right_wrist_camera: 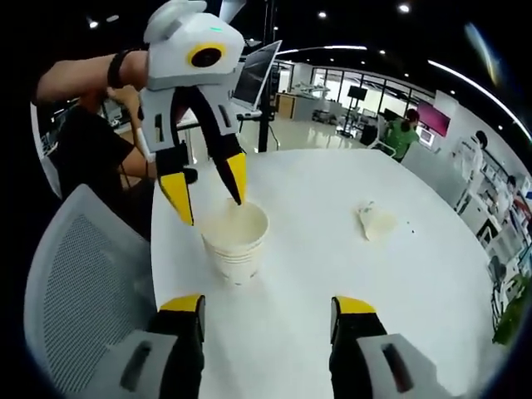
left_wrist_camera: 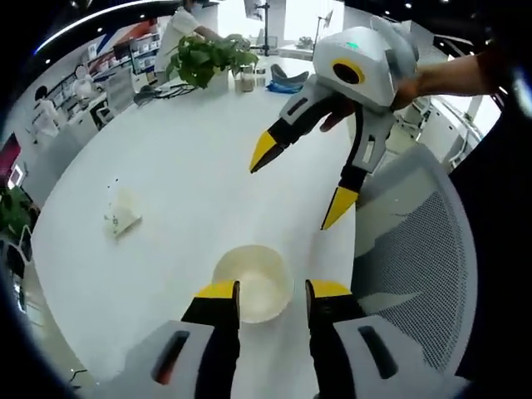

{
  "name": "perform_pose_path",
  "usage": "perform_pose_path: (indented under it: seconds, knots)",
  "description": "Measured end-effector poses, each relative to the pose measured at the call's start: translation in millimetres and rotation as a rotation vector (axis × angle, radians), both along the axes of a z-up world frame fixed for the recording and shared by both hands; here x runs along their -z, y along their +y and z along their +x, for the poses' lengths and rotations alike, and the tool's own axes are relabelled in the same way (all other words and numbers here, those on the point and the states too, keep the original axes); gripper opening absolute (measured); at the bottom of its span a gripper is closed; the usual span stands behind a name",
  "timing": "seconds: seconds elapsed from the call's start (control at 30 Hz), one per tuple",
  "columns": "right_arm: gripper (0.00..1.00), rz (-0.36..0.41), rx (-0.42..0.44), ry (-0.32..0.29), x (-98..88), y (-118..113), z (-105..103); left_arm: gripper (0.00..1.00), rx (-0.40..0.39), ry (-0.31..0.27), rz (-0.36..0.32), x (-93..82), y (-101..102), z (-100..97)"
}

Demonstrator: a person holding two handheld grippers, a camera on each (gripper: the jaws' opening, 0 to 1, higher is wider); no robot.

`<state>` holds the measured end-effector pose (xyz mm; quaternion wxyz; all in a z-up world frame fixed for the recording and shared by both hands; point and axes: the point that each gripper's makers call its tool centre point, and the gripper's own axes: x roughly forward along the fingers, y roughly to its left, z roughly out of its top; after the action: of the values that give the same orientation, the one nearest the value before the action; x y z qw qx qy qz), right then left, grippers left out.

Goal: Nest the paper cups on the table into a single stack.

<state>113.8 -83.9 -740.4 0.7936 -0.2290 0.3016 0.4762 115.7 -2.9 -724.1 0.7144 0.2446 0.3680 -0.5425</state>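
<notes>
A stack of nested cream paper cups (left_wrist_camera: 253,287) stands upright near the white table's edge; the ribbed stack (right_wrist_camera: 237,249) shows from the side in the right gripper view. My left gripper (left_wrist_camera: 274,289) is open, with its yellow-tipped jaws on either side of the top cup's rim. In the right gripper view the left gripper (right_wrist_camera: 212,208) hangs just over that rim, one jaw outside the cup and one at its mouth. My right gripper (right_wrist_camera: 268,305) is open and holds nothing, a short way back from the stack. It hovers above the table as the right gripper (left_wrist_camera: 302,179) in the left gripper view.
A crumpled bit of paper (left_wrist_camera: 123,218) (right_wrist_camera: 376,220) lies on the round white table (left_wrist_camera: 183,158). A grey mesh chair (left_wrist_camera: 416,249) (right_wrist_camera: 83,266) stands against the table's edge by the cups. A potted plant (left_wrist_camera: 204,58) and small items stand at the table's far side.
</notes>
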Motion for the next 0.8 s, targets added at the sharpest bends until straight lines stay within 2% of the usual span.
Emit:
perform_pose_path:
  seconds: [0.23,0.33,0.4,0.5,0.63,0.8]
  knots:
    - [0.60,0.009,0.023,0.008,4.9,-3,6,0.39,-0.048,-0.036,-0.043,-5.4,6,1.3]
    - [0.60,0.009,0.033,0.013,5.1,-2,7,0.40,-0.096,-0.047,-0.063,-6.9,16,12.3]
    - [0.60,0.031,0.052,0.021,4.9,-2,13,0.41,-0.129,-0.055,-0.085,-10.5,16,10.1]
    - [0.60,0.053,0.079,0.030,7.8,-3,22,0.42,-0.182,-0.067,-0.116,-12.3,23,16.9]
    - [0.60,0.051,0.101,0.030,10.8,-3,26,0.45,-0.198,-0.085,-0.115,-11.5,29,15.8]
    - [0.60,0.110,0.165,0.040,5.7,-1,41,0.47,-0.252,-0.088,-0.138,-11.4,40,21.0]
